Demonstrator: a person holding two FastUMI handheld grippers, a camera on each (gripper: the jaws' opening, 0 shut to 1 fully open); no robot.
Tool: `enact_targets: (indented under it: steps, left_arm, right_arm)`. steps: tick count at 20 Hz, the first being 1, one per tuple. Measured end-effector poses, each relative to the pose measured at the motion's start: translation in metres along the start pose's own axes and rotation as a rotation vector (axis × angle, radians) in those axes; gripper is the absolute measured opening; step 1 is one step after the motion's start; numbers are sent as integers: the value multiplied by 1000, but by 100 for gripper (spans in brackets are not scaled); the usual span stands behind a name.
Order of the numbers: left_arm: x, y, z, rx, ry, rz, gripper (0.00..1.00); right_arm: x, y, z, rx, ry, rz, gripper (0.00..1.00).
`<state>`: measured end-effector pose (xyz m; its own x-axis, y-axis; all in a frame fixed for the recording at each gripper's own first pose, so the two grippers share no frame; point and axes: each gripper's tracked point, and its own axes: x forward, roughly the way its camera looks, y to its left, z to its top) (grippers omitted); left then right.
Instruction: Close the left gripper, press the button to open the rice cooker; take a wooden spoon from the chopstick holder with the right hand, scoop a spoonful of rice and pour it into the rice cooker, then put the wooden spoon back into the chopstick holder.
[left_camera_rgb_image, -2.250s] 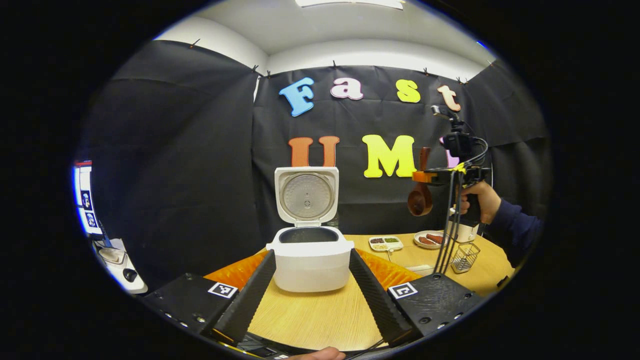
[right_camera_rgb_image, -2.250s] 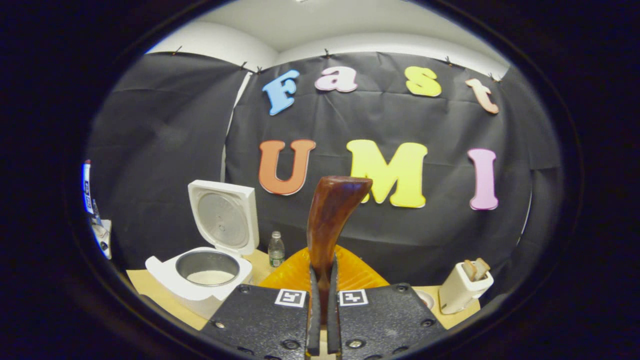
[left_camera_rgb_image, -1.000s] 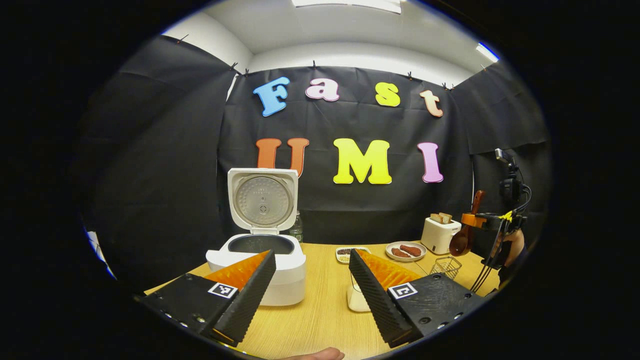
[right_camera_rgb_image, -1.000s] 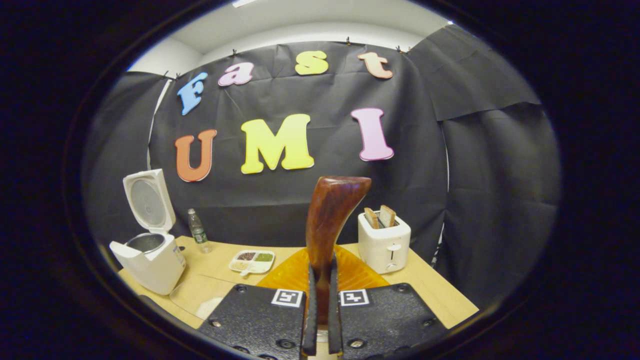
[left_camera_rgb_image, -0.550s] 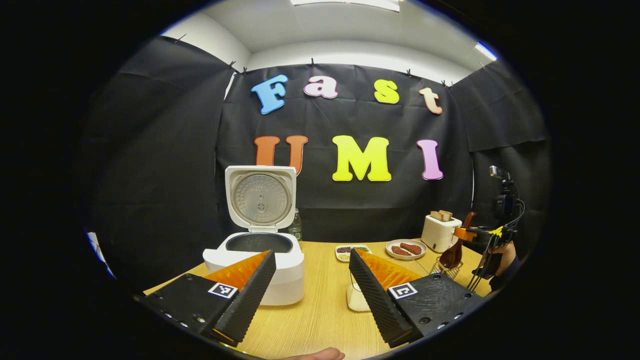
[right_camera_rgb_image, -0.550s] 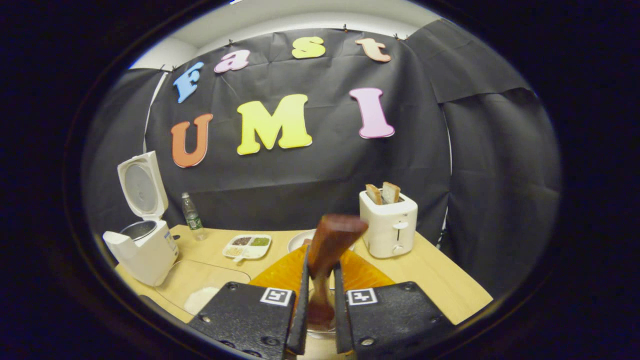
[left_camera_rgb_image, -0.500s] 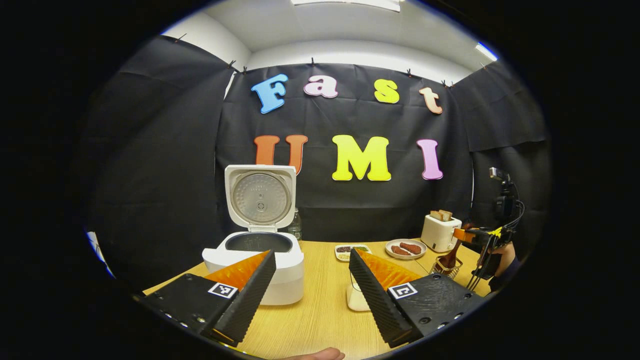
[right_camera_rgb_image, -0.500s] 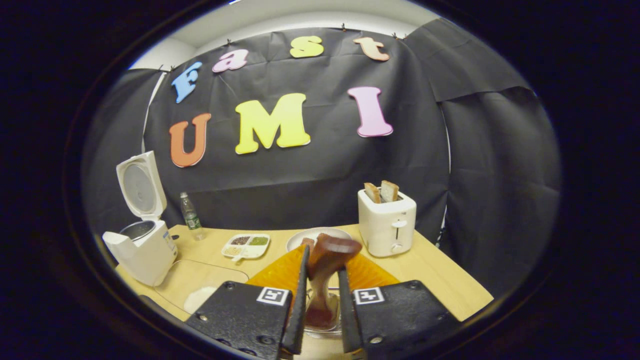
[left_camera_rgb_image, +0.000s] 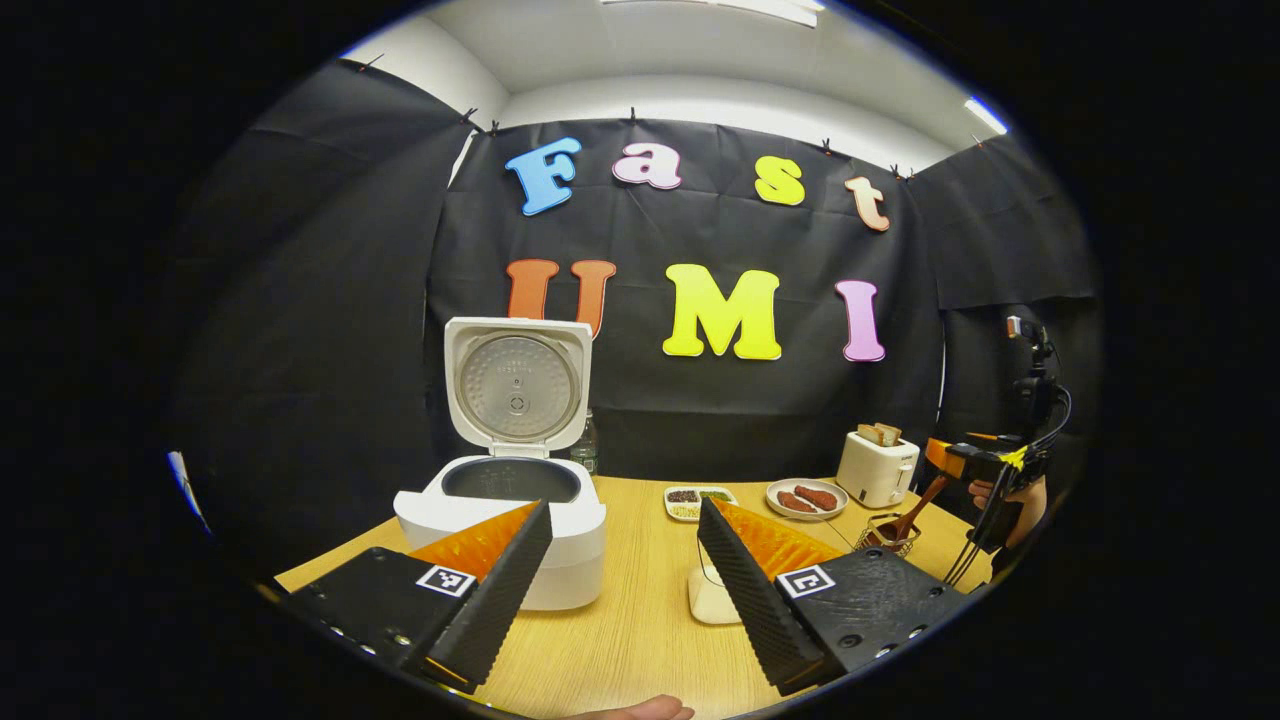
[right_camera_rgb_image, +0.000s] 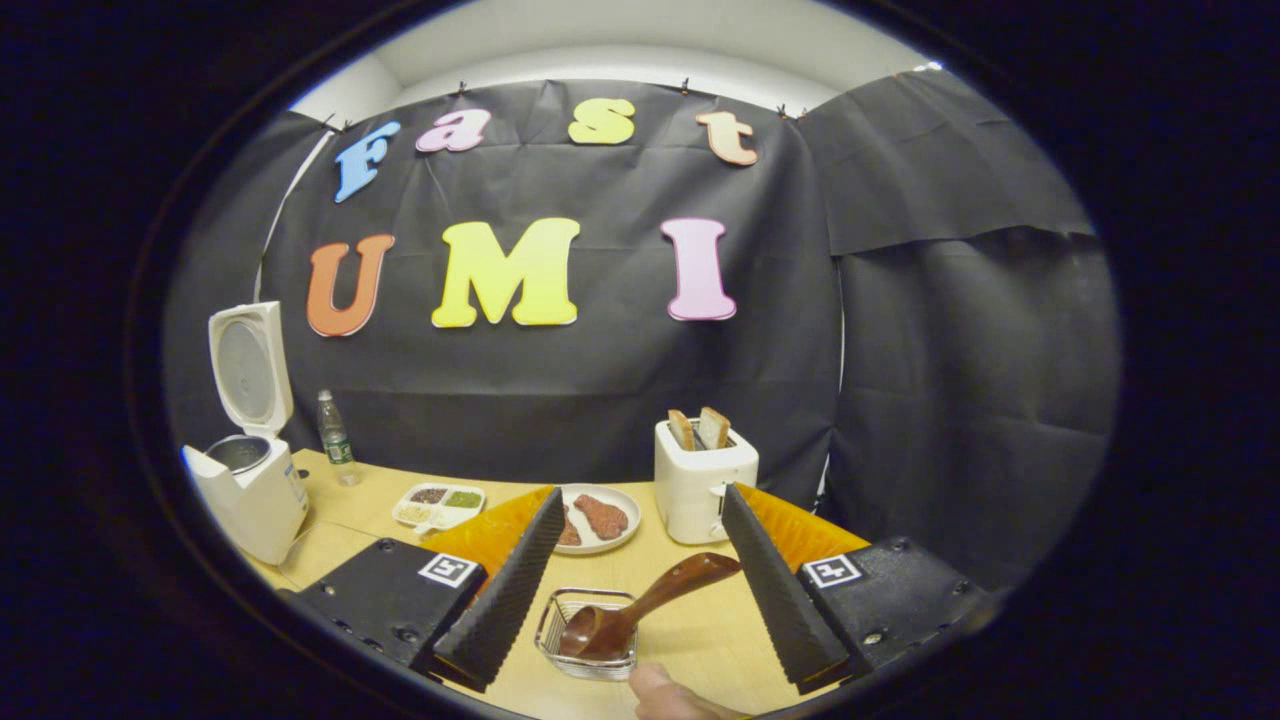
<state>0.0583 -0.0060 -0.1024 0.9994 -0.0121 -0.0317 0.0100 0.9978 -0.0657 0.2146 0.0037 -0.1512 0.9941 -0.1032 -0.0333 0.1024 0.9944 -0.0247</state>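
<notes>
Resting bowl-down in holder (right_camera_rgb_image: 588, 634), spoon (right_camera_rgb_image: 640, 604) looks light, stiff, smooth | best gripped mid-handle | right hand-held gripper (right_camera_rgb_image: 637, 590) apart, clear | left hand-held gripper (left_camera_rgb_image: 620, 575) apart

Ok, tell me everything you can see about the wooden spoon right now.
The wooden spoon is dark reddish-brown and glossy, with a round bowl and a flat handle that widens toward its end. Its bowl sits down inside the wire chopstick holder on the wooden table, and the handle leans out over the rim, tilted up to the right. It lies between the fingers of the open right gripper, which are apart from it.
</notes>
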Motion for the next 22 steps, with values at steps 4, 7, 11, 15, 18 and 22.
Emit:
enact_targets:
  steps: [4,7,11,15,18,22]
  left_arm:
    - [7,28,26,23,-27,49,94]
    - [17,48,45,13,-24,62,94]
    - [35,80,78,34,-52,106,94]
    - [60,104,103,54,-39,141,94]
    - [84,108,122,40,-42,132,94]
    - [131,100,137,-30,-9,25,94]
  right_arm:
    - [-32,3,17,-3,-22,24,100]
    - [-49,1,22,-16,-18,24,100]
    - [-65,1,26,-19,-10,38,100]
    - [-68,1,30,-18,-12,48,100]
    - [-71,6,36,0,-25,75,100]
    - [-74,11,45,15,-62,109,100]
